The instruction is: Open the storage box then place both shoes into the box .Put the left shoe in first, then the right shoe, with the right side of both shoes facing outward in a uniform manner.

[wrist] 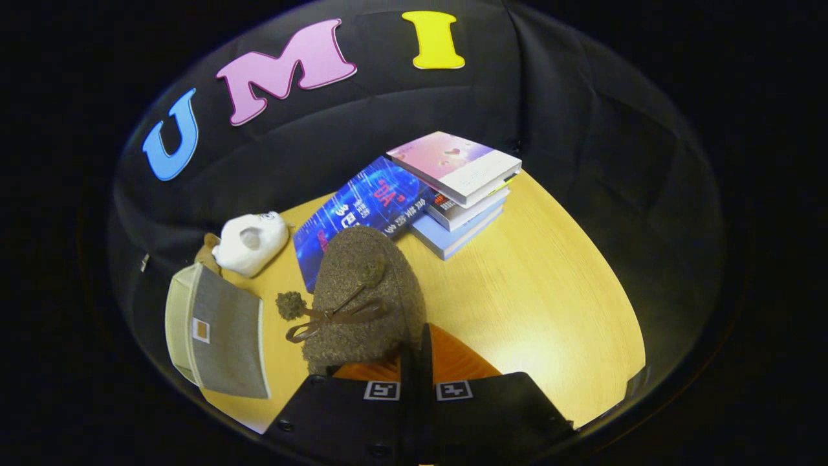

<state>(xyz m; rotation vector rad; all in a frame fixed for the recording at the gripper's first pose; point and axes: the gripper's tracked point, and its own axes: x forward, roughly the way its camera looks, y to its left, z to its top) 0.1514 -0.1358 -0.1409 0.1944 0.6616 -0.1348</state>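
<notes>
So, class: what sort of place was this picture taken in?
Probably a staged booth with a desk, not a lived-in room: black cloth wall, wooden table holding stacked books, and the gripper shut on a fuzzy shoe.

The brown fuzzy shoe (pixel 362 298) covers part of the blue book (pixel 362 213) behind it. The tongs (pixel 417 359) are pressed together at the shoe's heel, hiding the grip. The storage box (pixel 220 330) is partly out of sight.
</notes>
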